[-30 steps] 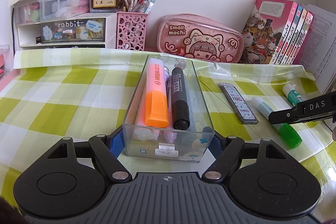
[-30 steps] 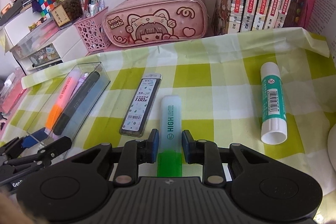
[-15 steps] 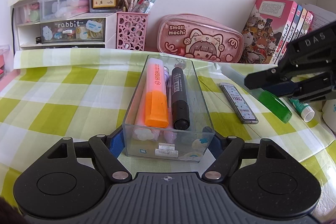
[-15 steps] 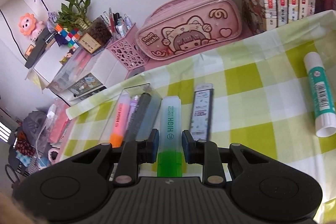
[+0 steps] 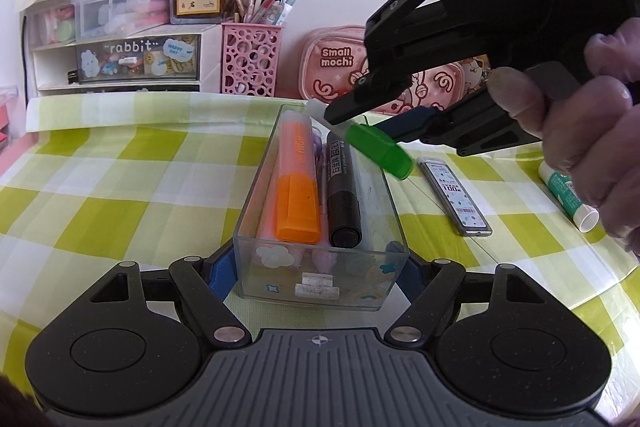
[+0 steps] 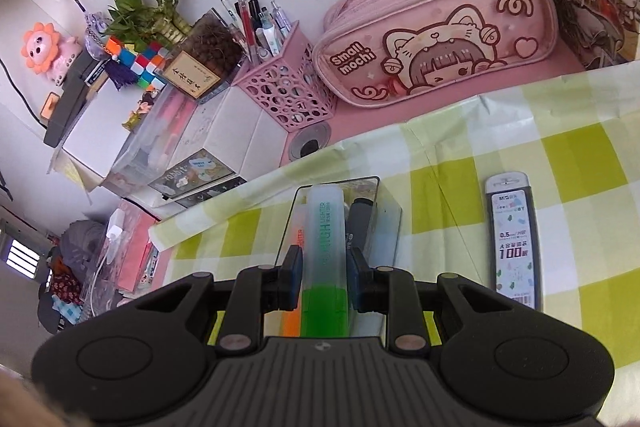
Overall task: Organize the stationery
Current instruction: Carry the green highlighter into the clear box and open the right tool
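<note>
Fingers of the right gripper point(image 6: 324, 277) clamp the green highlighter point(image 6: 324, 259) across its flat plastic barrel, holding it in the air just above the clear tray point(image 5: 384, 195), long axis running roughly along the tray's length. Below it lie an orange highlighter point(image 5: 298, 183) and a black marker point(image 5: 342, 195), with bare floor on the marker's far side. At the tray's near end, the left gripper point(image 5: 318, 273) grips both smooth walls.

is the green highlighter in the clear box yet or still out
Out. The right gripper holds the green highlighter in the air above the clear box, which has only the orange highlighter and black marker.
</note>
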